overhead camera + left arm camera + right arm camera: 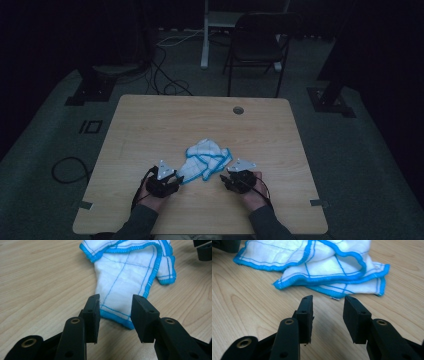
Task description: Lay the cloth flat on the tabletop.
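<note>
We note the white cloth (206, 159) with blue edging, crumpled at centre frame on the wooden worktop (150, 125); left gripper (115, 316) gapes around its near hem, pads clear; right gripper (328, 315) apart, empty, just short.

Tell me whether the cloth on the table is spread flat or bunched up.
Bunched up. The white cloth with blue edging lies crumpled on the table, its hems overlapping in loose folds in both gripper views.
</note>
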